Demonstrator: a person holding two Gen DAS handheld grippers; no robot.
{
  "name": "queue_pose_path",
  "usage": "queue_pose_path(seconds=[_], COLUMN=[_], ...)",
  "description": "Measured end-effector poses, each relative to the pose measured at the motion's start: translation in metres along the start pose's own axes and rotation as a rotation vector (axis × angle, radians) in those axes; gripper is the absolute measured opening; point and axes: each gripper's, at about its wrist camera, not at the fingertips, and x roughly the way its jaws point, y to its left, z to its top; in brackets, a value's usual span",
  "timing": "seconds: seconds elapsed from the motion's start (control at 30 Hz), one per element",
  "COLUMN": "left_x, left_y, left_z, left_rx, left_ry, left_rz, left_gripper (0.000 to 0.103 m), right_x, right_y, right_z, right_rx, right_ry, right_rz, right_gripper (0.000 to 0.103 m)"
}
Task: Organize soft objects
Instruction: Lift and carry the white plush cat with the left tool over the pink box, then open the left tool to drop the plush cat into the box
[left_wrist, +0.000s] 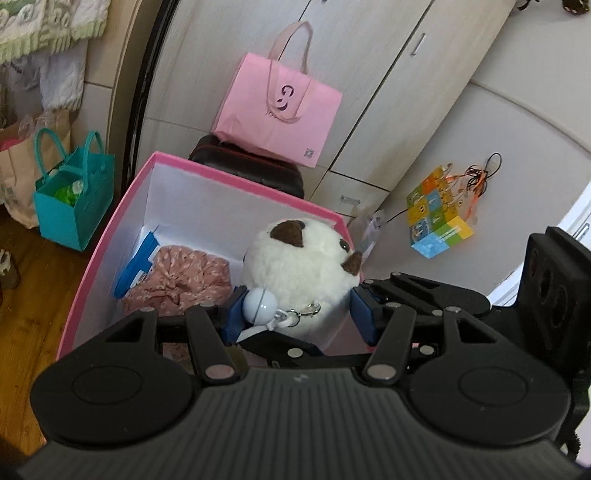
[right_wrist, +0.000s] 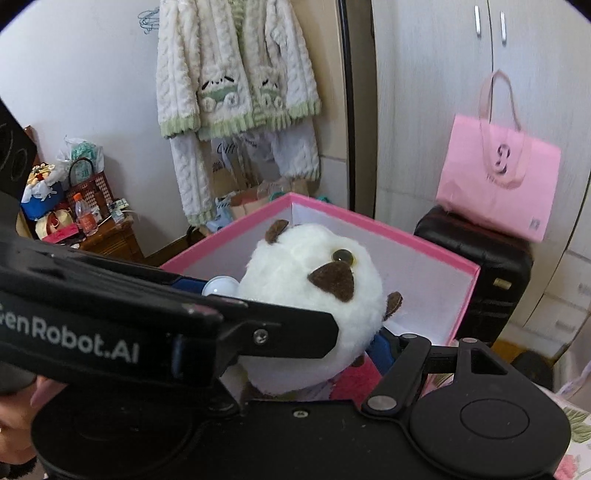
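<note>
A round white plush toy (left_wrist: 299, 262) with brown ears sits between the blue pads of my left gripper (left_wrist: 295, 310), held over the open pink box (left_wrist: 110, 236). A white ball and a metal clasp (left_wrist: 258, 304) hang from the toy. In the box lie a pink floral cloth (left_wrist: 181, 280) and a blue packet (left_wrist: 138, 264). In the right wrist view the same toy (right_wrist: 310, 295) sits at the box (right_wrist: 417, 232), with the left gripper's arm (right_wrist: 147, 317) crossing in front. My right gripper (right_wrist: 354, 354) is close under the toy; its left finger is hidden.
A pink tote bag (left_wrist: 280, 107) rests on a black suitcase (left_wrist: 251, 166) behind the box. A teal bag (left_wrist: 74, 199) stands on the wood floor at left. A colourful gift bag (left_wrist: 437, 214) hangs on the wardrobe. A knitted cardigan (right_wrist: 236, 70) hangs on the wall.
</note>
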Motion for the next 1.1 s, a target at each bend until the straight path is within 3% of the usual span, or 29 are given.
queue_pose_path(seconds=[0.13, 0.37, 0.6, 0.83, 1.1], left_x=[-0.005, -0.041, -0.092, -0.14, -0.156], left_y=[-0.002, -0.026, -0.056, -0.091, -0.137], left_z=[-0.004, -0.013, -0.028, -0.054, -0.091], left_rx=[0.026, 0.122, 0.191, 0.246, 0.329], left_ry=[-0.017, -0.138, -0.172, -0.16, -0.158], left_rz=[0.021, 0.089, 0.06, -0.032, -0.08], left_gripper=[0.059, 0.065, 0.066, 0.067, 0.068], right_x=[0.005, -0.013, -0.067, -0.145, -0.216], right_y=[-0.002, 0.006, 0.017, 0.013, -0.014], right_z=[-0.003, -0.004, -0.012, -0.035, -0.059], right_rx=[-0.011, -0.044, -0.089, -0.069, -0.015], right_ry=[0.008, -0.02, -0.065, -0.103, -0.147], right_rz=[-0.005, -0.01, -0.017, -0.039, -0.122], right_gripper=[0.076, 0.079, 0.08, 0.08, 0.08])
